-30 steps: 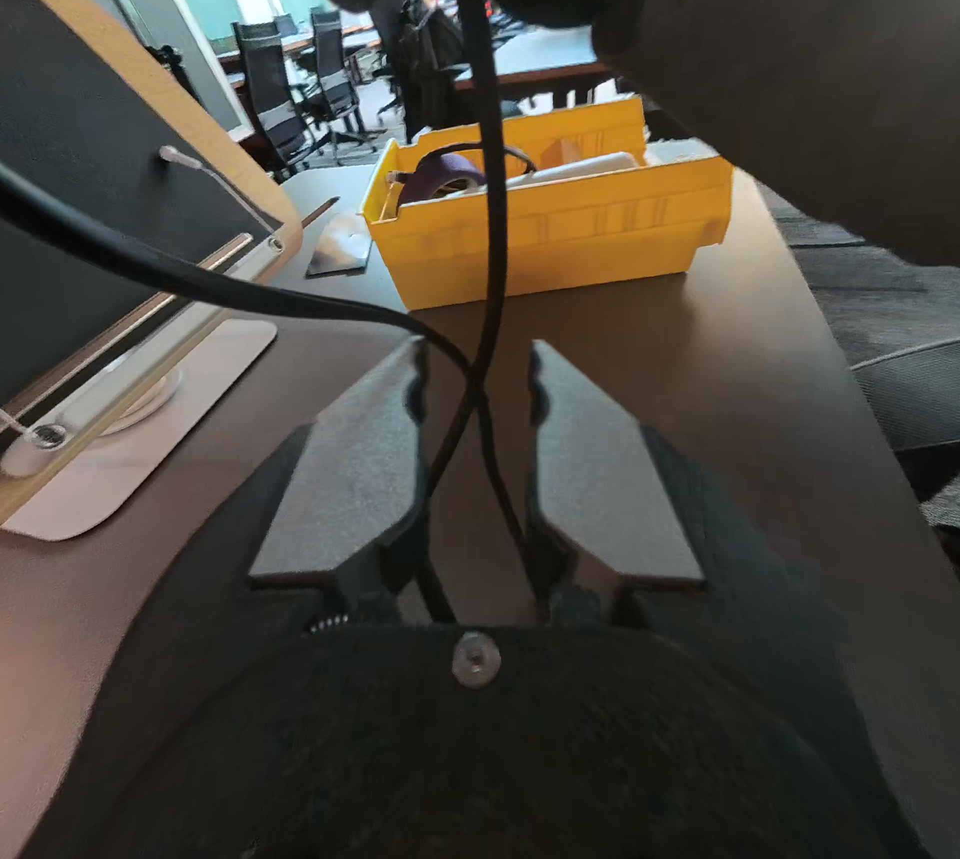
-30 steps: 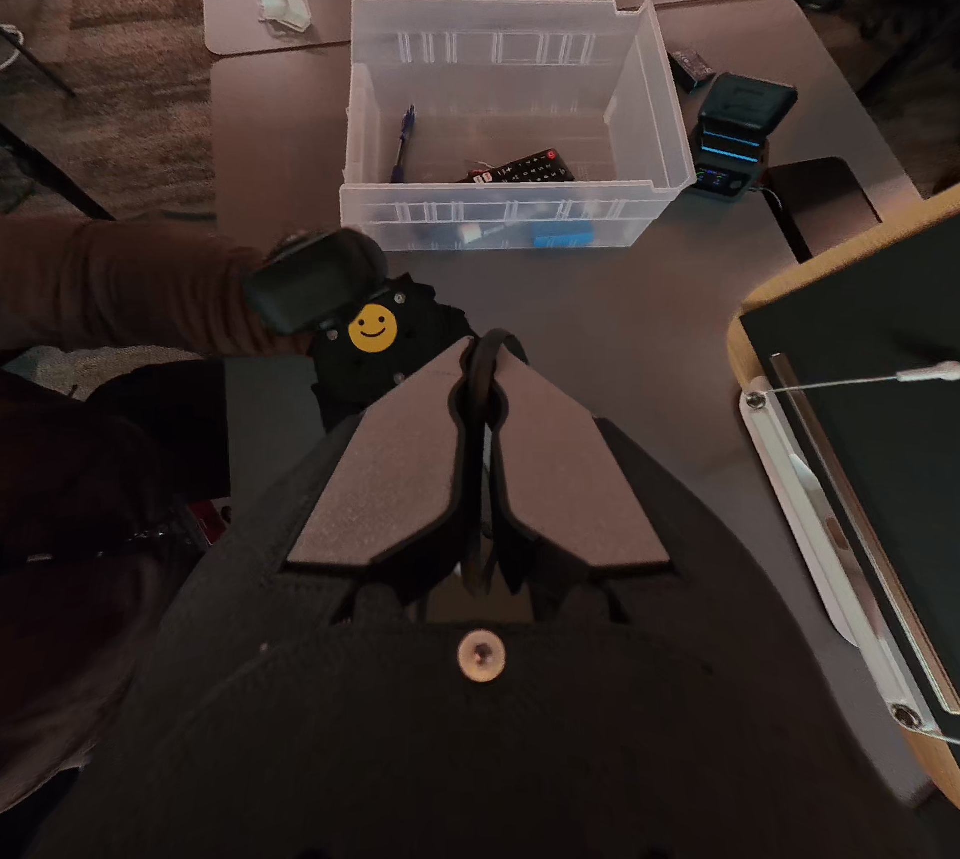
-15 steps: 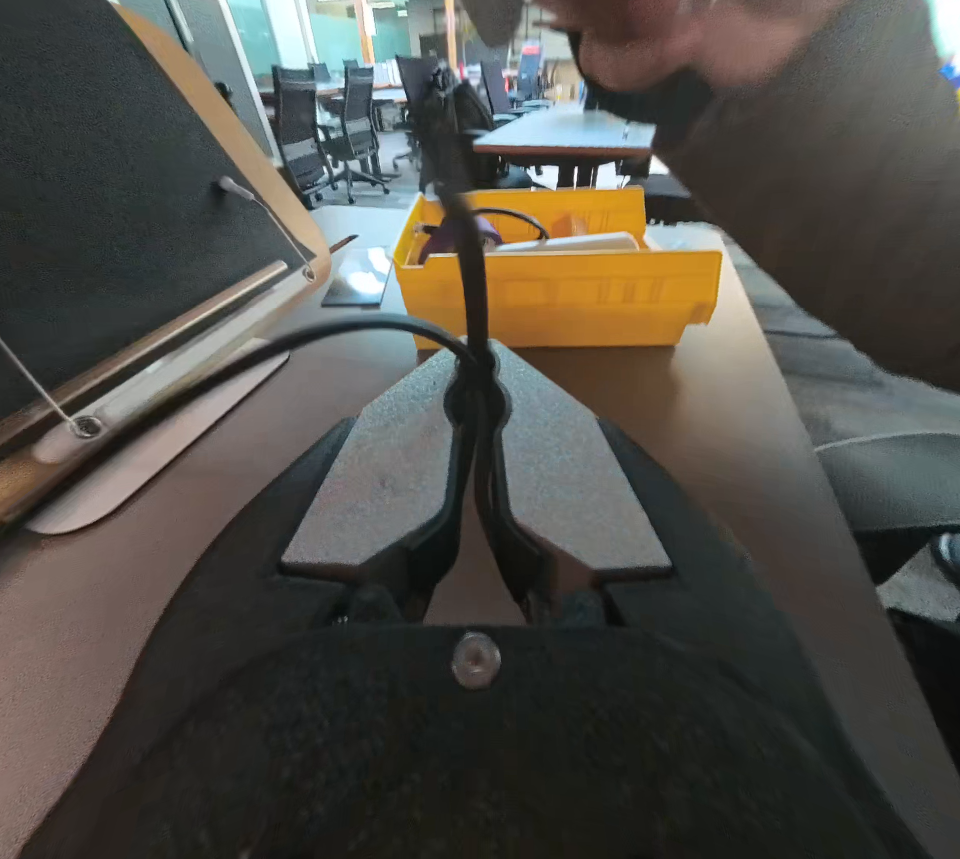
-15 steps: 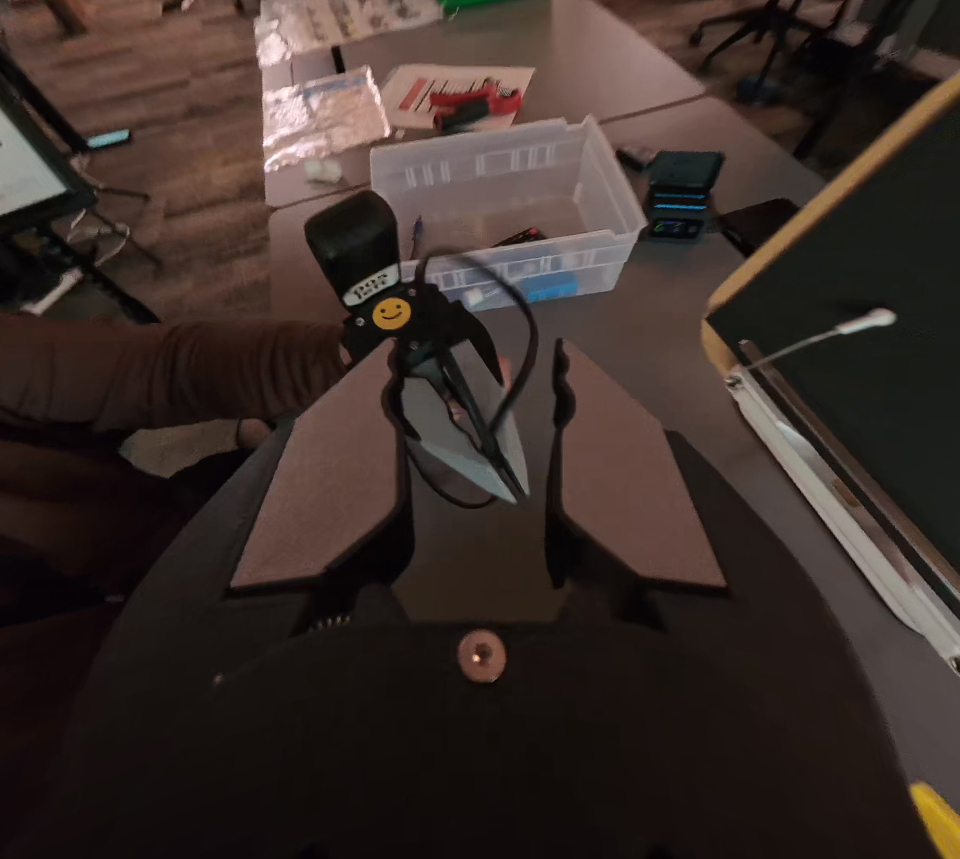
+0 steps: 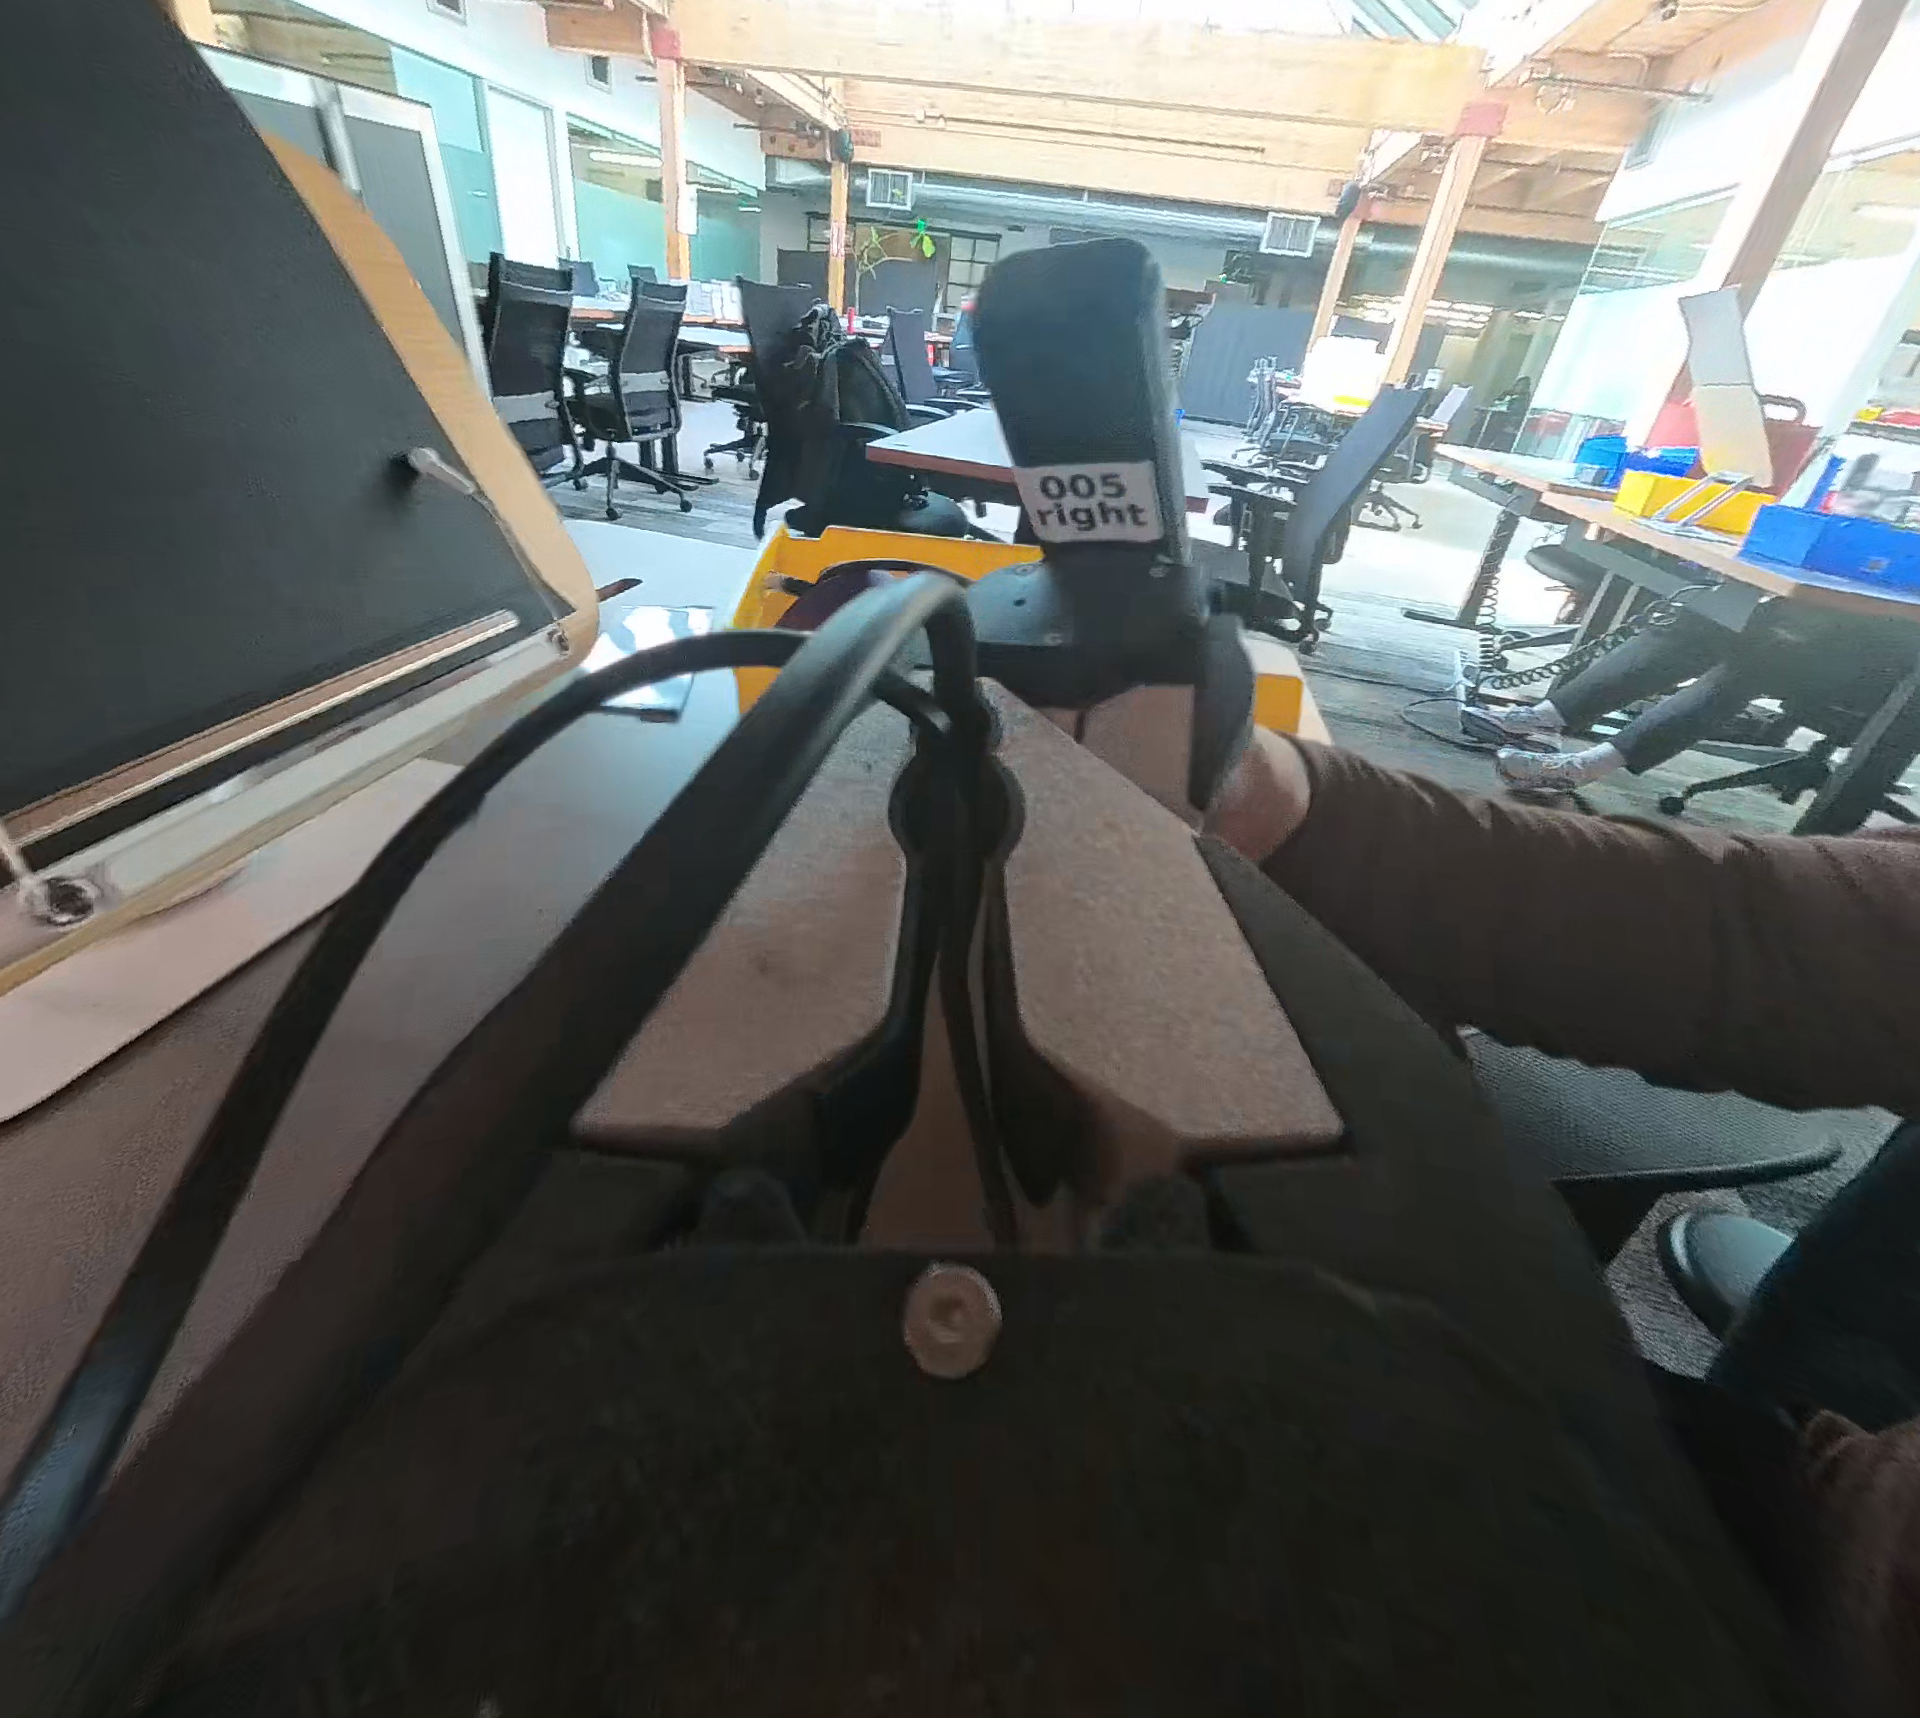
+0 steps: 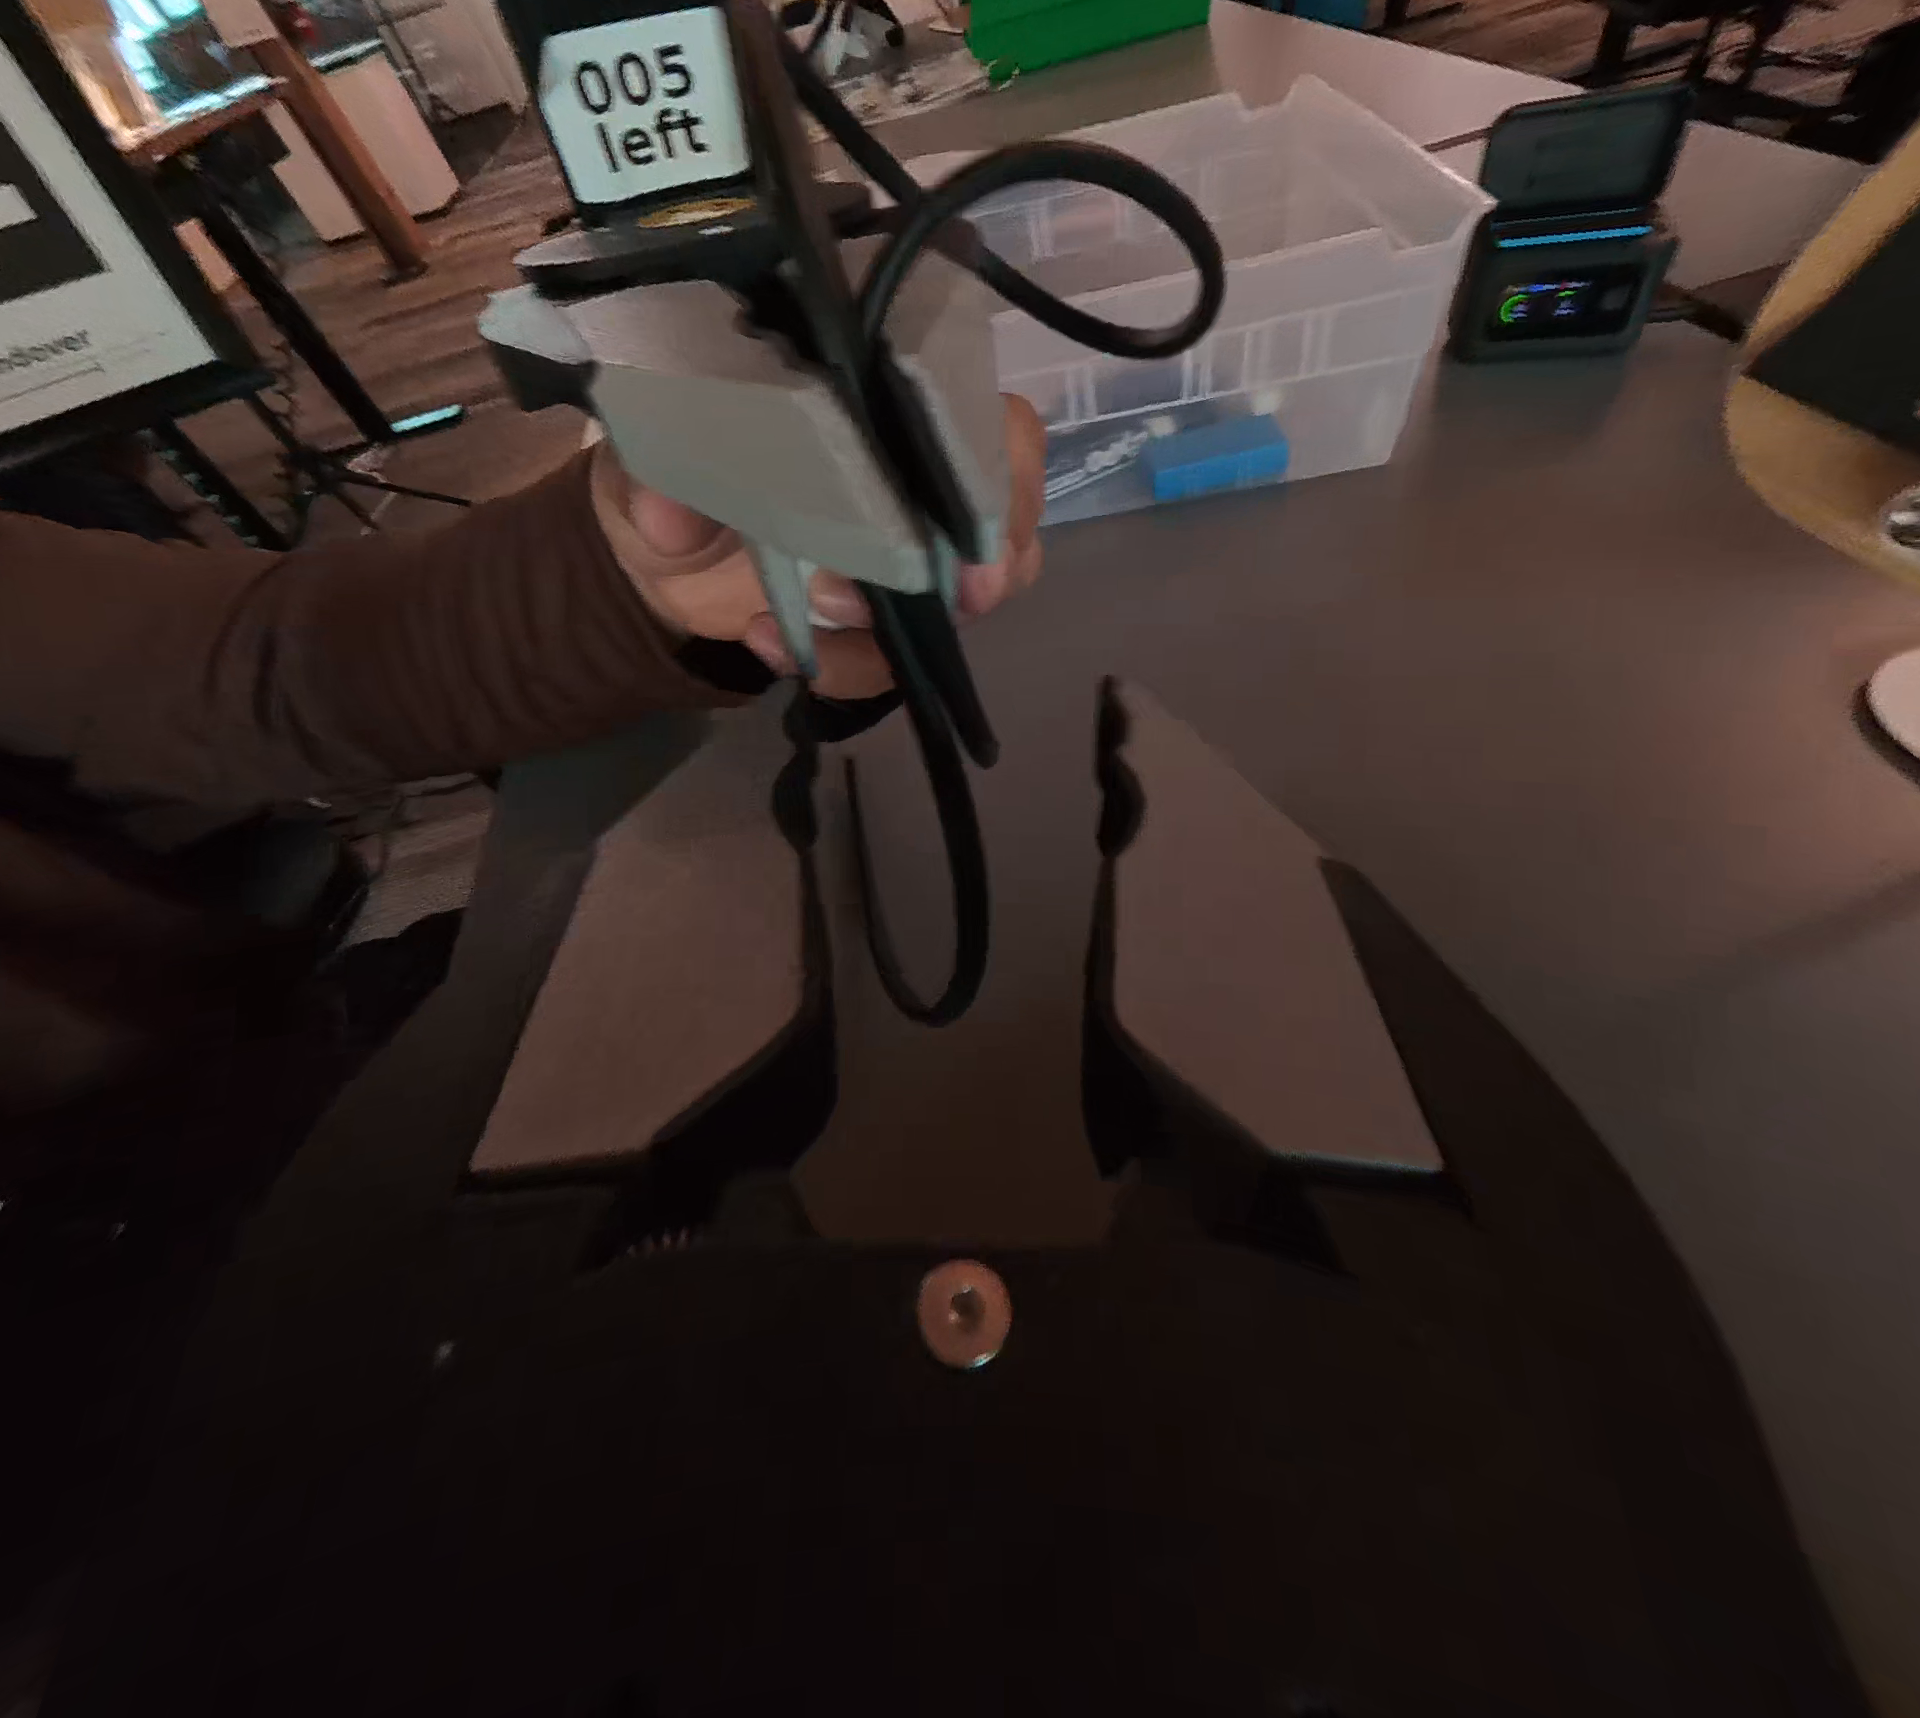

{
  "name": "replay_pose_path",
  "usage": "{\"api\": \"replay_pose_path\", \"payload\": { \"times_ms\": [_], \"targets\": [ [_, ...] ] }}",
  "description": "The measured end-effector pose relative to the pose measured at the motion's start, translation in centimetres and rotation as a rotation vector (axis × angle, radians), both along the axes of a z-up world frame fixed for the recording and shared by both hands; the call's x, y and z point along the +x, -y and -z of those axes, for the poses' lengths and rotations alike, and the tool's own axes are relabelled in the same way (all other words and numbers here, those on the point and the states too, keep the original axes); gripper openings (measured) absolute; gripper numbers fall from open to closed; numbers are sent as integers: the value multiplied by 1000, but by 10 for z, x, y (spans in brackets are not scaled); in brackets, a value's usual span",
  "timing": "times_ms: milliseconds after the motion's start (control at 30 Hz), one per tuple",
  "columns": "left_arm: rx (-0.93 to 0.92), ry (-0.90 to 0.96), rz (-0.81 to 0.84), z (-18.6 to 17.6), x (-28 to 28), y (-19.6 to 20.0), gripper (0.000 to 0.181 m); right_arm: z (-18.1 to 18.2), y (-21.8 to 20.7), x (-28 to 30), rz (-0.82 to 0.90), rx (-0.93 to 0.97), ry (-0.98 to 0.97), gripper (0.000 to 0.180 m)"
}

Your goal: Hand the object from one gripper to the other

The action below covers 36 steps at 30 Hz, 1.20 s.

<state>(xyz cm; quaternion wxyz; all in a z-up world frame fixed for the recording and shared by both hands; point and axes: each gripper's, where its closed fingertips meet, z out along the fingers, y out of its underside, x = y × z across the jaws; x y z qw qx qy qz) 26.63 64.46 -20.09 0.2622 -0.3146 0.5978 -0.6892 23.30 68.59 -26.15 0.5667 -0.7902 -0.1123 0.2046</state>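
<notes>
Left wrist view: we log a brown counter in an open office, yellow bin behind. Left claw pressed together on black cable.

Right wrist view: clear bin on counter; right claw spread, the cable's loop hanging between its fingers.

Yellow bin mostly hidden; cable end cropped.

You're seeing a black cable looping beside the clear bin. A yellow bin is showing behind it.
</notes>
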Motion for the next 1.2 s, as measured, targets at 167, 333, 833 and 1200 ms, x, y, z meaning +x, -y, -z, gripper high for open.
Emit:
{"api": "replay_pose_path", "payload": {
  "times_ms": [167,333,833,1200],
  "targets": [
    [-64,-50,12,3,2,-12,1,-2,4,15,55,-27,110,1],
    [-141,-76,72,-2,-3,-11,37,-45,25,50,224,-50,169,1],
    [-22,-130,195,22,-14,15,40,-188,167,241,835,-91,426,1],
    [21,-165,194,34,-11,19,35,40,280,265,847,-1004,472,4]
  ]
}}
